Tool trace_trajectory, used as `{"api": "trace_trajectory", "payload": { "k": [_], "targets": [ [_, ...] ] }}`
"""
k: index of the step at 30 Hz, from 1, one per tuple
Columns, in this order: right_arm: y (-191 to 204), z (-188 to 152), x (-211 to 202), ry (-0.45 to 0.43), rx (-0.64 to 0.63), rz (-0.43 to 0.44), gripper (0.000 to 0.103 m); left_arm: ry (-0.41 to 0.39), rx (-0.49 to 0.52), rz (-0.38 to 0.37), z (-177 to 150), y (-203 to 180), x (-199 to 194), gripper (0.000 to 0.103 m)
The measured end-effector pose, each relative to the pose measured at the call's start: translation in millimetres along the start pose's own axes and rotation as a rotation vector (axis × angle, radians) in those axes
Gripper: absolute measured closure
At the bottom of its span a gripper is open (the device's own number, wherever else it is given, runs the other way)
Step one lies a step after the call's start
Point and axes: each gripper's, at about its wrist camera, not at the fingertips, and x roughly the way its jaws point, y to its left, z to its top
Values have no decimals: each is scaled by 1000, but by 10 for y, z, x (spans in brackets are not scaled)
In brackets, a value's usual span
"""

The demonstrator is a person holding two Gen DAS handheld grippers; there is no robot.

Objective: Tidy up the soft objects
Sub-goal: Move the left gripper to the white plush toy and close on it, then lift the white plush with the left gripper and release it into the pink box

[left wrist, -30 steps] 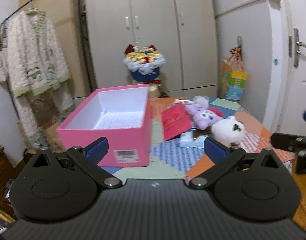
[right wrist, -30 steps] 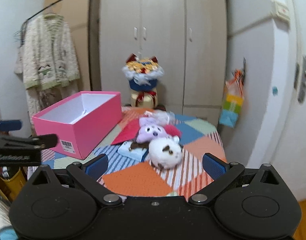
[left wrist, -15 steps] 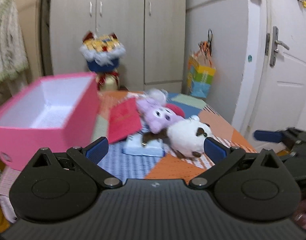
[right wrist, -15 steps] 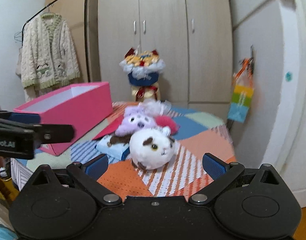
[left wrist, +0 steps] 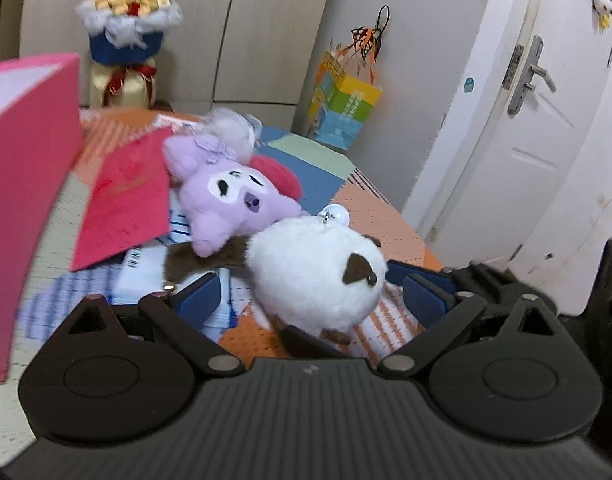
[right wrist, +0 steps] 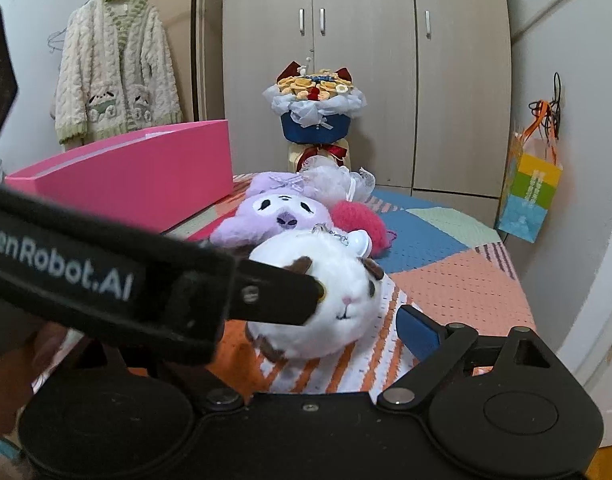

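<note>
A round white plush (left wrist: pixel 318 276) with brown patches lies on the patchwork tablecloth (left wrist: pixel 326 160). My left gripper (left wrist: pixel 312 298) straddles it; its jaws are closing, with the blue pads (left wrist: pixel 197 296) still just clear of the plush's sides. My right gripper (right wrist: pixel 312 332) comes at the same white plush (right wrist: pixel 338 300) from the other side, jaws closing too. Its right pad (right wrist: pixel 418 330) sits just off the plush, and its left finger is hidden behind the left gripper's black finger. Behind lie a purple plush (left wrist: pixel 229 200) and a red fluffy piece (left wrist: pixel 277 178).
An open pink box (left wrist: pixel 25 160) stands on the table at the left. A red envelope (left wrist: pixel 125 200) and a blue-white packet (left wrist: pixel 145 272) lie beside the plushes. A bouquet (right wrist: pixel 316 108), wardrobe, hanging cardigan (right wrist: pixel 113 68), gift bag (right wrist: pixel 530 196) and white door (left wrist: pixel 546 120) surround the table.
Both grippers came forward and down onto the white plush, which now lies between both pairs of jaws. The left one swung right, away from the pink box, and now crosses the right view.
</note>
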Motion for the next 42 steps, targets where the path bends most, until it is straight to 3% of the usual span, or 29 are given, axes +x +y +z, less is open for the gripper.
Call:
{"api": "trace_trajectory", "payload": {
  "k": [6,9,19,35,42],
  "targets": [
    [-62,-41,140,-6,57,26,9,42,-43,-18,-32,61,183,22],
    [-62,-66,166,-14,71,32,27,48,-56,-42,-59,44,188,33],
    [83,-89,-115,-48,29,-27,32,49,-12,-46,-147,-150,-30,35],
    [452,-18,-625,14,-18,-31,32,104,-18,-67,-269,-229,-648,37],
    [750,37,-878,43,-81,0,32,140,-24,-44,-324,-206,-1019,38]
  ]
}}
